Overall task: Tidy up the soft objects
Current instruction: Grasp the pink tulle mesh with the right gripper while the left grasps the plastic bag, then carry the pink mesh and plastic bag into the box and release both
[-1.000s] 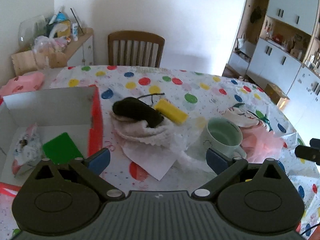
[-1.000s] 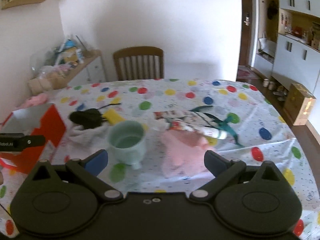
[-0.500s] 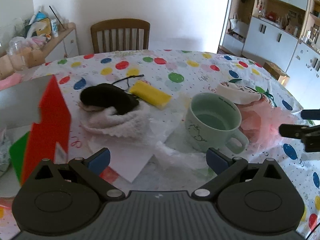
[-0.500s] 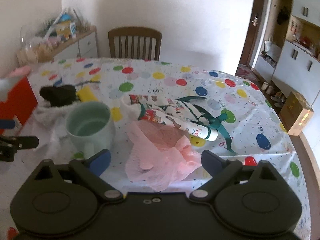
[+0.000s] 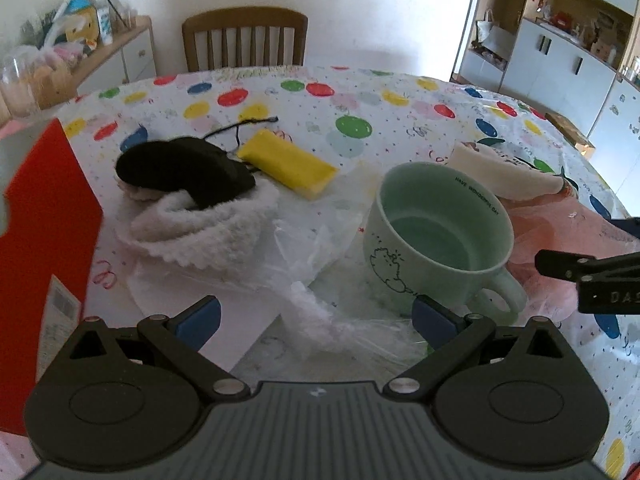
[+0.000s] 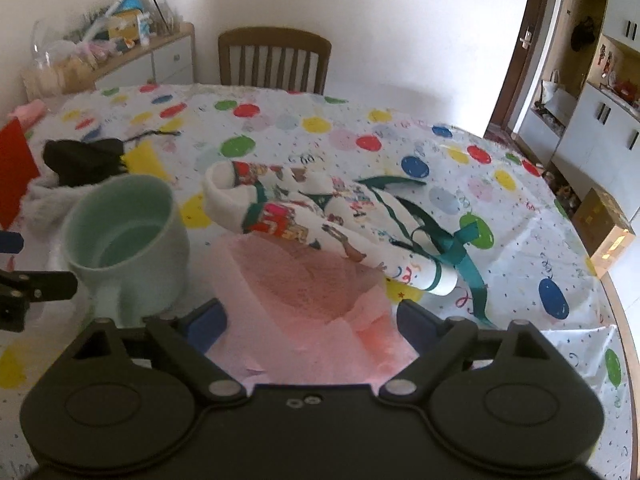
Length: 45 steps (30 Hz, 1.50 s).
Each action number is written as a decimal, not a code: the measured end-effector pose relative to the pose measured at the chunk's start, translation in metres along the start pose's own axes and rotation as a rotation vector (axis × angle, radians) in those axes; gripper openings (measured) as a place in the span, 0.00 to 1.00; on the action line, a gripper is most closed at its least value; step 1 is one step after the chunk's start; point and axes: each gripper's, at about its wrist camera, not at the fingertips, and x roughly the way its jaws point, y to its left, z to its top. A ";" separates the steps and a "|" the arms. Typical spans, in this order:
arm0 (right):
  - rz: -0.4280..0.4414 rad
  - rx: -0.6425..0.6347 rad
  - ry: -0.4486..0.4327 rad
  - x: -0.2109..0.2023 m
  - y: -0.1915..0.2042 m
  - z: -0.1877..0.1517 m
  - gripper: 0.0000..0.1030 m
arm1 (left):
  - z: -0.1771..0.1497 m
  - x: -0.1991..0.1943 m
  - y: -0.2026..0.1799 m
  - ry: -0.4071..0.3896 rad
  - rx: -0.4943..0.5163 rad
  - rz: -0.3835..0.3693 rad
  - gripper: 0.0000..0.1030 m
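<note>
A pink crumpled cloth lies right in front of my right gripper, which is open and empty with its fingers either side of the cloth's near part. A printed rolled cloth with green ribbon lies behind it. My left gripper is open and empty above clear plastic wrap. A white fluffy cloth with a black soft object on it lies ahead left, with a yellow sponge beside it.
A pale green mug stands between the two grippers; it also shows in the right wrist view. A red box wall is at the left. A chair stands behind the dotted table.
Both grippers moved forward and right. The box slid to the left view's edge. The mug and the pink cloth came closer. Both grippers stayed open.
</note>
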 end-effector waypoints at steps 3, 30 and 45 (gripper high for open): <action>-0.002 0.020 0.024 0.008 -0.005 -0.002 0.85 | -0.001 0.004 0.002 0.013 -0.015 -0.011 0.98; 0.072 0.035 0.024 -0.033 -0.003 -0.010 0.29 | 0.000 -0.012 0.019 0.039 -0.094 -0.035 0.30; 0.139 0.153 0.020 -0.100 -0.002 -0.030 0.27 | -0.014 -0.055 0.036 0.044 -0.093 -0.099 0.30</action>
